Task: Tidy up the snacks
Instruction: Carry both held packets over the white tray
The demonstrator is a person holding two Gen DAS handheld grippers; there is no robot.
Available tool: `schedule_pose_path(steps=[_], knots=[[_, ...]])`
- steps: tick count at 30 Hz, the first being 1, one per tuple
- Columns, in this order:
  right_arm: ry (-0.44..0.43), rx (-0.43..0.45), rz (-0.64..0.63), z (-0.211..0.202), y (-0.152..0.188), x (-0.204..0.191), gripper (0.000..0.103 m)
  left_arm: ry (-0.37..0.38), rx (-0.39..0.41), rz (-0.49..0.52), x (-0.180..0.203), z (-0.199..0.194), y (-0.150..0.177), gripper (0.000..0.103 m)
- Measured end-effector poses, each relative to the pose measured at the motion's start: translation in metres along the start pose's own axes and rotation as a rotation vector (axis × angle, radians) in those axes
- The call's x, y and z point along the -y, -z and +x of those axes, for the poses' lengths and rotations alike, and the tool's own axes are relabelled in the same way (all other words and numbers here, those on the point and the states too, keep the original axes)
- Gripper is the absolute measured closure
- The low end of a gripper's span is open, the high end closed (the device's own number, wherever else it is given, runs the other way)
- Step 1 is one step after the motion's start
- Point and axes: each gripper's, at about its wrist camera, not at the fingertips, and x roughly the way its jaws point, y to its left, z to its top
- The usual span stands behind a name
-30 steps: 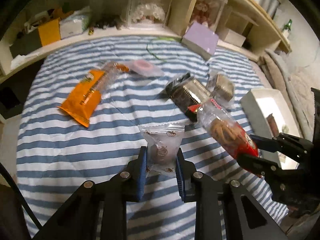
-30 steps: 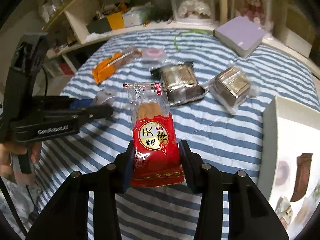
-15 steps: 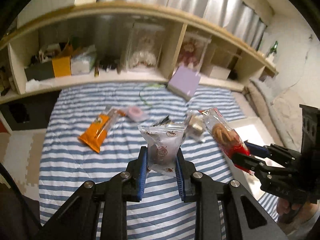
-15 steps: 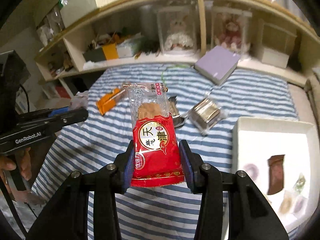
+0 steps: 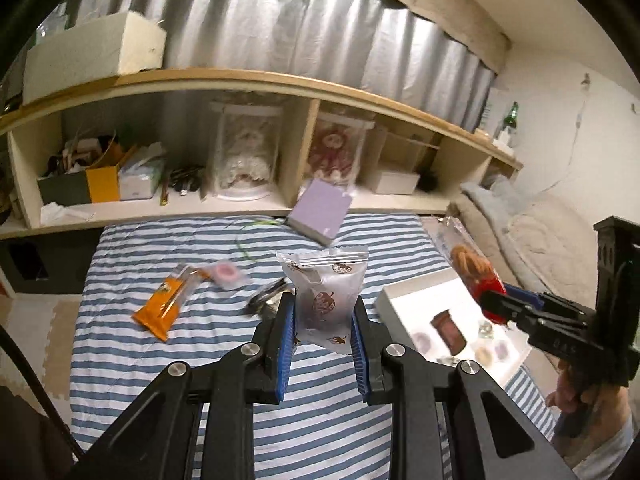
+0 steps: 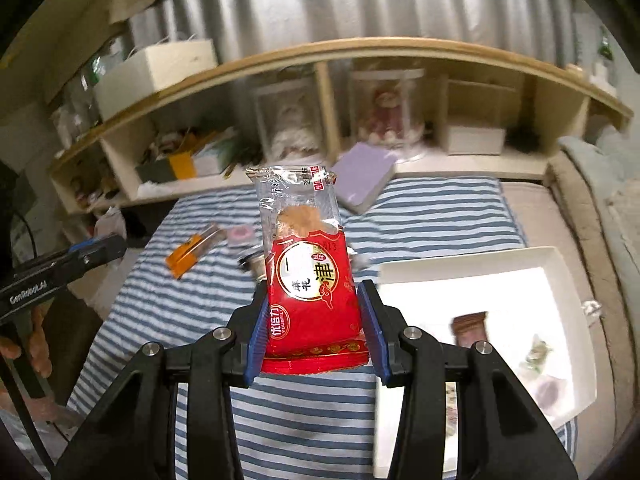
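frosted pastry pouch (image 5: 326, 294): upright in my left claw, brown leaf prints
red twist-snack pack (image 6: 310, 280): upright in my right claw, clear top
white tray (image 6: 460, 268): on striped bed, some snacks inside
orange packet (image 5: 164, 306): flat on bed, left

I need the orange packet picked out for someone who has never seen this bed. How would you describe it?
Start at the blue-and-white striped bedspread below the long wooden shelf. On its left part, apart from the white tray at the right, lies the orange packet. It is a long flat packet, bright orange with a clear end, next to a small round pink snack.
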Motion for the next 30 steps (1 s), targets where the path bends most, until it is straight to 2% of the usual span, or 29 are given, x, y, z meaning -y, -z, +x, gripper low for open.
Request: schedule_pose_path(steps=[6,14,23,30], knots=[[0.091,0.044,0.043,-0.020,0.000,0.038,0.060,0.019,0.003,0.022,0.025,0.013,-0.008,0.078],[0.183,0.097,0.117,-0.039,-0.002,0.092,0.060,0.059,-0.006,0.039,0.070,0.058,-0.023,0.078],[0.264,0.086,0.221,-0.033,0.005,0.160,0.060,0.121,-0.091,0.063,0.128,0.159,-0.026,0.078],[0.292,0.018,0.288,-0.002,0.017,0.204,0.060,0.171,-0.202,0.057,0.159,0.259,-0.029,0.078]])
